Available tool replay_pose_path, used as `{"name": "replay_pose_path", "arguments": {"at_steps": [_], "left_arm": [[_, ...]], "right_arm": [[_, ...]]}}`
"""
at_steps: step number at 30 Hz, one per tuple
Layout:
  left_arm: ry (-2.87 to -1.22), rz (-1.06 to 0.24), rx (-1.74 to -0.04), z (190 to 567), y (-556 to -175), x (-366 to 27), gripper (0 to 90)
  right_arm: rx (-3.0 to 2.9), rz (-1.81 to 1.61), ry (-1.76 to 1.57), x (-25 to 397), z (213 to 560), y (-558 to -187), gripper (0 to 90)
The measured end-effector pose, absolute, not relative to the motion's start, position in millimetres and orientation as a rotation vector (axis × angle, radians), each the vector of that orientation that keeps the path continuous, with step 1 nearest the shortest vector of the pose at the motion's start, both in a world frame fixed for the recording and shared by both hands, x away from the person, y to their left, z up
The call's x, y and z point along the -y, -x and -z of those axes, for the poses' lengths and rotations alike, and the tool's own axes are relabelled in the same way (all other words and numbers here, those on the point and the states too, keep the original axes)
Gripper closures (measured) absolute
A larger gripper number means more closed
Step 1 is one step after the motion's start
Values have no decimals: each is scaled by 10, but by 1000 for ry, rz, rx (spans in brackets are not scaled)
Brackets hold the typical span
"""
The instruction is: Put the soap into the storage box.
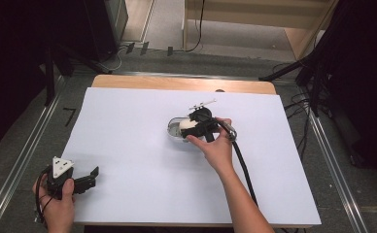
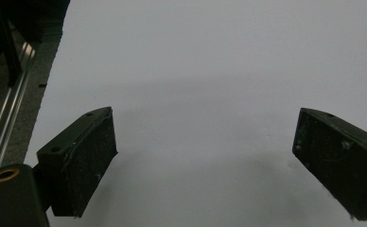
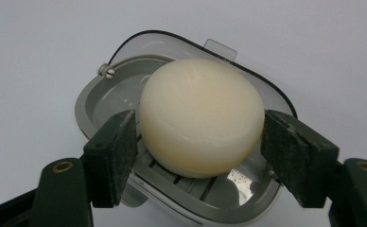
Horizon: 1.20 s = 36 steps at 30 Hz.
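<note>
Left tool (image 2: 205, 156) agape, right tool (image 3: 198, 142) clamped.

No brand, label or printed word can be read anywhere. The one sign is a hand-drawn black mark shaped like a 7 (image 1: 70, 115), standing on the grey floor just left of the white surface (image 1: 128, 160); whether it is truly a numeral cannot be told

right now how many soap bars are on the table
1. The one soap bar sits in the grey soap dish near the middle of the white sheet, between the jaws of the right hand-held gripper.
</note>
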<state>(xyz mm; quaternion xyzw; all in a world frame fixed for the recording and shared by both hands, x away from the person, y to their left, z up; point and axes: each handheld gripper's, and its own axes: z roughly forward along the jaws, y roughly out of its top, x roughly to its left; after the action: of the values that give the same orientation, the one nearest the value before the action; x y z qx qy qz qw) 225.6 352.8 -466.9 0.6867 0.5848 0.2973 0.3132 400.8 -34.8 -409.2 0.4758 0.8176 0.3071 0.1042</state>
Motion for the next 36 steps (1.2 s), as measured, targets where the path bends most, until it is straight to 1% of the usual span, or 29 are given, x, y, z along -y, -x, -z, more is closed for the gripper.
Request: {"name": "replay_pose_path", "arguments": {"at_steps": [15, 26, 36], "left_arm": [[-1812, -785, -1542, 4668, -2255, -3529, 77], [-1811, -782, -1541, 4669, -2256, -3531, 77], [-1810, -786, -1544, 4670, -2256, -3525, 77]], "right_arm": [[-2395, -949, -1410, 368, 4029, -3972, 290], [-2362, -997, -1421, 521, 3978, -3919, 279], [-2341, -1028, -1438, 755, 3979, -3867, 221]]}}
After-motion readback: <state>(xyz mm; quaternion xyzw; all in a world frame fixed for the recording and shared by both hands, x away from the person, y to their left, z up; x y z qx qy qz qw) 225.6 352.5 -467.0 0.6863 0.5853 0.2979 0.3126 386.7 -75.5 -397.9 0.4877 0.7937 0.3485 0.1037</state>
